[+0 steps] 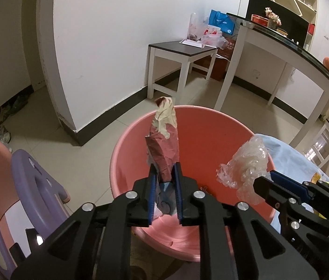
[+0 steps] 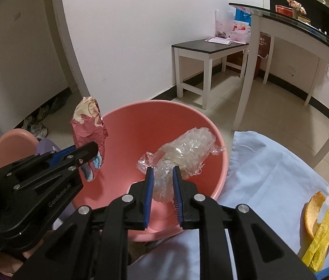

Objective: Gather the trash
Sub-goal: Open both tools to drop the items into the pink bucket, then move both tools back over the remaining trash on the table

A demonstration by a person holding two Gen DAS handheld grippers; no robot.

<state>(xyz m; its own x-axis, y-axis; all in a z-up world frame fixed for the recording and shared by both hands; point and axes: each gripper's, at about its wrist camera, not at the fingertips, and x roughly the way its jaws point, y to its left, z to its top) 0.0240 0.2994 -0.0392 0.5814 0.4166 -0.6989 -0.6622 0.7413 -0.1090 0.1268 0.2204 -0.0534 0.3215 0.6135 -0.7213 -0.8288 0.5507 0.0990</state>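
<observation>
Left gripper [image 1: 165, 182] clamps a crumpled red wrapper [image 1: 164, 140]; right gripper [image 2: 163, 186] pinches clear plastic film [image 2: 183, 151]. Both hang over the pink basin [image 2: 141, 121] directly below the fingertips. Spread jaws fully, shake if film clings.

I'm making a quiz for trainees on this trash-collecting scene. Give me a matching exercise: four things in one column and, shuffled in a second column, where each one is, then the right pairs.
Things:
1. red wrapper
2. clear plastic wad
3. orange peel
4. pink basin

Places:
A. on the floor beside the blue cloth
B. between the fingers of the left gripper
C. lying on the blue cloth
D. between the fingers of the right gripper, over the basin

Pairs: 1-B, 2-D, 3-C, 4-A
</observation>
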